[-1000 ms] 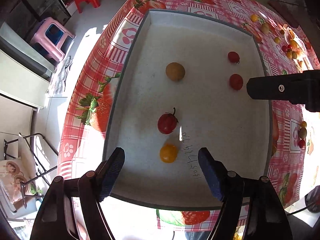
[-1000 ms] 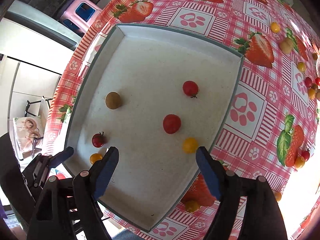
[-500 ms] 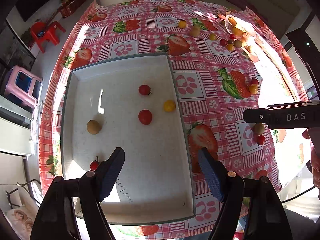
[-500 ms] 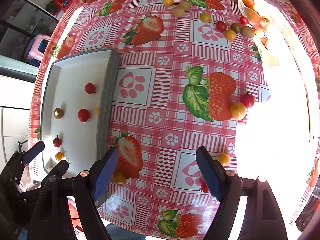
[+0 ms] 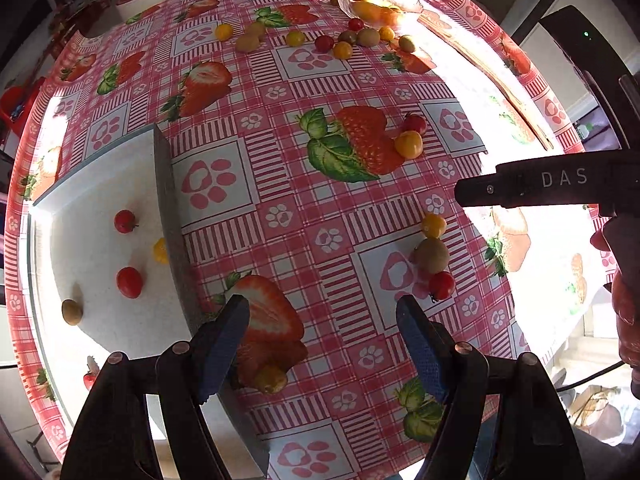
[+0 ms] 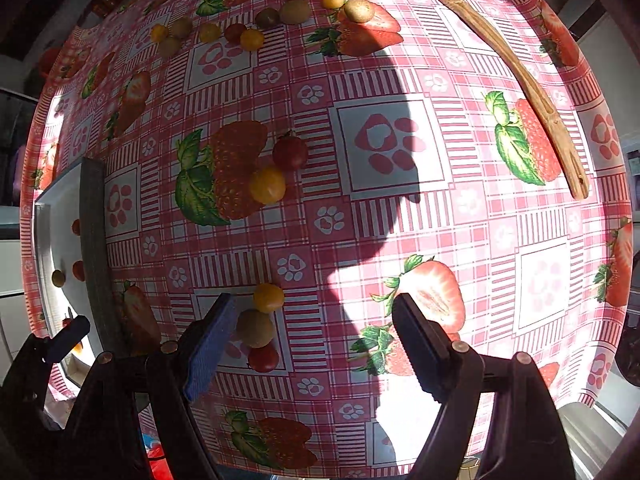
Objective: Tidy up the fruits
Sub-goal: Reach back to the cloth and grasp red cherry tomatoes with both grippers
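A white tray (image 5: pixel 96 184) sits at the table's left and holds several small tomatoes, red (image 5: pixel 129 282) and yellow (image 5: pixel 160 250); it also shows in the right wrist view (image 6: pixel 48 216). Loose tomatoes lie on the strawberry tablecloth: a yellow (image 5: pixel 433 225), green (image 5: pixel 431 255) and red (image 5: pixel 441 285) cluster, which in the right wrist view (image 6: pixel 256 328) lies by my right gripper's left finger. My left gripper (image 5: pixel 322 344) is open and empty above the cloth, right of the tray. My right gripper (image 6: pixel 312 340) is open and empty.
A glass bowl (image 5: pixel 380 0) of orange fruit stands at the far edge, with a row of loose tomatoes (image 5: pixel 332 42) before it. A red and yellow pair (image 6: pixel 276 168) lies mid-table. A long wooden utensil (image 6: pixel 520 76) lies at the right. One tomato (image 5: pixel 271 378) lies near my left gripper.
Both grippers have swung right, away from over the tray to over the tablecloth. The tray has slid to the left edge of both views. Both stay open.
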A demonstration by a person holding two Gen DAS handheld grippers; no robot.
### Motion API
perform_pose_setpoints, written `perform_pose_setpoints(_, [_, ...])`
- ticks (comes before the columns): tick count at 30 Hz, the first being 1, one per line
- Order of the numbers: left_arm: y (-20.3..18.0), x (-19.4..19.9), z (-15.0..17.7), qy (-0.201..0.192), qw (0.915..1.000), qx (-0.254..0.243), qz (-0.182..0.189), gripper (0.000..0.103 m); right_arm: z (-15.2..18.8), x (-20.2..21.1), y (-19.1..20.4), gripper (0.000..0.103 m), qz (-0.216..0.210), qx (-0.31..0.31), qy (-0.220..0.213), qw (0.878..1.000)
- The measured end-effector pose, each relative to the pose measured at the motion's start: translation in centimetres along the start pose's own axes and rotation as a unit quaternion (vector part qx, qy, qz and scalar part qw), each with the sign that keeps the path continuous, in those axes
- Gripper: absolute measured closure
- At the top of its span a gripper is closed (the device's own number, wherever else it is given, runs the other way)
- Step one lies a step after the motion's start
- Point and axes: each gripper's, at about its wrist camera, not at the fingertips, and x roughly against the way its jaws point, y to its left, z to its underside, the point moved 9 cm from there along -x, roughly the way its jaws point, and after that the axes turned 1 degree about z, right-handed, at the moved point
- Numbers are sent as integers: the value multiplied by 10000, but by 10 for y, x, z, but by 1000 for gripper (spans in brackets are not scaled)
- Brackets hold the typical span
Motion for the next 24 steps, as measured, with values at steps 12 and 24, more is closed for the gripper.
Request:
perform_pose_setpoints(12, [-55, -31, 0, 114, 9992, 263, 263, 26, -38, -3, -3, 23, -535, 25, -65, 9985])
perform_pose_setpoints(24, [-57, -53, 10, 245, 9974, 659, -150, 26, -76, -27, 22, 50, -918, -381, 77, 9950])
